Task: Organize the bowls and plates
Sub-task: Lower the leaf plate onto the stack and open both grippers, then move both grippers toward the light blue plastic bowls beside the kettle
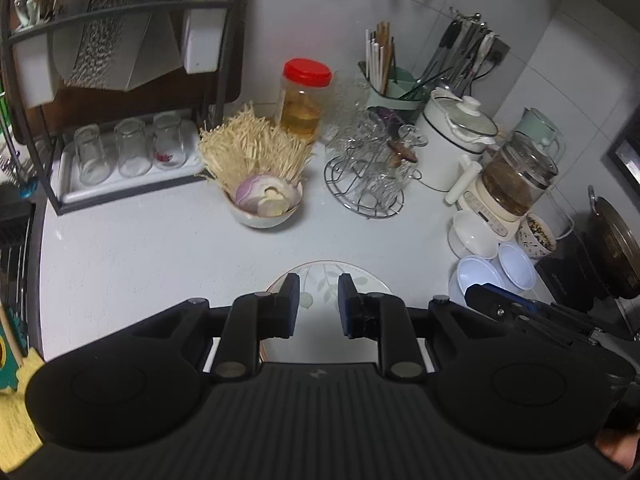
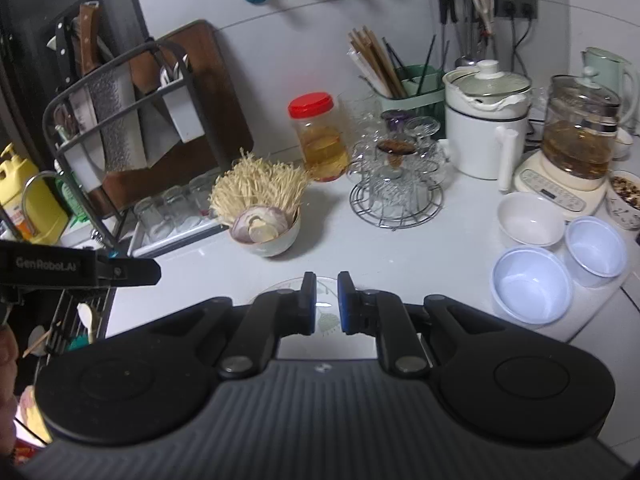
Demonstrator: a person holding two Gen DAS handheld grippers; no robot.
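A leaf-patterned plate (image 1: 326, 280) lies on the white counter near the front edge, right under both grippers; it also shows in the right wrist view (image 2: 326, 322). My left gripper (image 1: 319, 306) is open and empty above the plate. My right gripper (image 2: 326, 304) is open by a narrow gap, empty, also above the plate. A white bowl (image 2: 530, 224) and two pale blue bowls (image 2: 532, 284) (image 2: 596, 246) stand at the right. In the left wrist view these are the white bowl (image 1: 476, 234) and the blue bowls (image 1: 478, 276) (image 1: 518, 264). A bowl of onion and enoki (image 2: 266, 232) stands mid-counter.
A dark rack with knives, a cutting board and a tray of glasses (image 1: 128, 152) stands at the left. A red-lidded jar (image 1: 304, 100), a wire glass stand (image 1: 368, 184), a chopstick holder (image 2: 404, 80), a white pot (image 2: 486, 128) and a glass kettle (image 2: 576, 140) line the back. The sink is at the left.
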